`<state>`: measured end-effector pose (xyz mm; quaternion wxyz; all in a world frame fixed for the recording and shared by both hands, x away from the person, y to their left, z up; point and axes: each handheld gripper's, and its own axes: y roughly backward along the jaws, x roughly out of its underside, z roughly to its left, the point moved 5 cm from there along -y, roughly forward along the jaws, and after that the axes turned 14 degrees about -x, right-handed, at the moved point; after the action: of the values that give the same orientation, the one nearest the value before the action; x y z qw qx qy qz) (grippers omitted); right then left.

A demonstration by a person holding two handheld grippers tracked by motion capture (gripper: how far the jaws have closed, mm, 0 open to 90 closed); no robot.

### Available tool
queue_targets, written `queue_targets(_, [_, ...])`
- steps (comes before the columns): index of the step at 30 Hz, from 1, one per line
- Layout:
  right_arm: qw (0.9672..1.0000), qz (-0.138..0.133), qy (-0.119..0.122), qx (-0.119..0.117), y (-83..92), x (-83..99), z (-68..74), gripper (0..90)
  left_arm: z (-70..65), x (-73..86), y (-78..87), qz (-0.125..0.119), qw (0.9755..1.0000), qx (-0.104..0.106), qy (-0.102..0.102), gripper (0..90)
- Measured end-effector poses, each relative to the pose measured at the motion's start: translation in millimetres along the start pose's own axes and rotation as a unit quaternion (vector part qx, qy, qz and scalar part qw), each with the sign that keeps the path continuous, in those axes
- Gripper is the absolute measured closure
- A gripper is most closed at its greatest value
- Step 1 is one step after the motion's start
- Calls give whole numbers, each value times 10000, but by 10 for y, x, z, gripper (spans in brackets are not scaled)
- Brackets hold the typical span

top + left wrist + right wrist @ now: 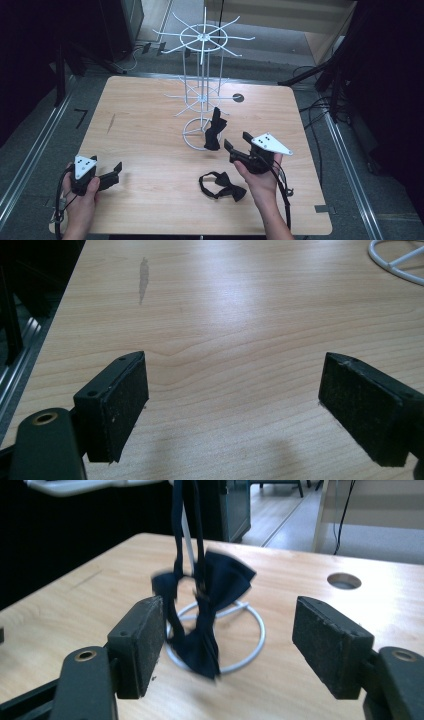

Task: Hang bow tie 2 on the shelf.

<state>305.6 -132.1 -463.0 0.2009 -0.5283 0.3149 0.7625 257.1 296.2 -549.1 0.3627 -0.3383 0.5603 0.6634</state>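
A white wire display stand [202,75] rises from the far middle of the wooden table [145,130]. One dark bow tie [214,131] hangs by its strap from a lower arm of the stand, down over the stand's base ring [250,645]. A second bow tie [223,186] lies flat on the table near my right hand. My right gripper [237,140] is open just right of the hanging bow tie [210,610]; in the right gripper view the tie sits beyond the left jaw, apart from both pads. My left gripper [106,166] rests open at the near left, its jaws [235,400] over bare wood.
A round cable hole [238,98] lies in the table behind the stand, also seen as the hole [344,581] ahead of my right gripper. Part of the stand's base ring [397,260] shows far ahead of the left gripper. Dark equipment and cables surround the table.
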Motion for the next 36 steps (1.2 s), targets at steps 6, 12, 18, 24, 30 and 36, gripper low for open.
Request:
queue_targets(6, [9997, 245, 37, 12, 75, 160, 18, 321, 0, 0, 2, -6, 10000, 24, -8, 129])
queue_targets(12, [9988, 487, -33, -6, 135, 396, 9, 377, -6, -2, 2, -34, 10000, 0, -14, 129])
queue_targets(18, [9972, 750, -12, -76, 160, 610, 27, 419, -9, -2, -3, -2, 10000, 16, -17, 124])
queue_targets(24, [9953, 940, -196, -79, 150, 762, -1, 476, -11, -2, 3, -40, 10000, -4, -31, 124])
queue_targets(30, [9919, 1229, -283, -144, 138, 908, 42, 495, -9, -3, 2, -37, 10000, 13, -10, 122])
queue_targets(36, [9891, 1433, -284, -169, 160, 1018, 81, 503, -7, -2, 4, -34, 10000, 9, 10, 114])
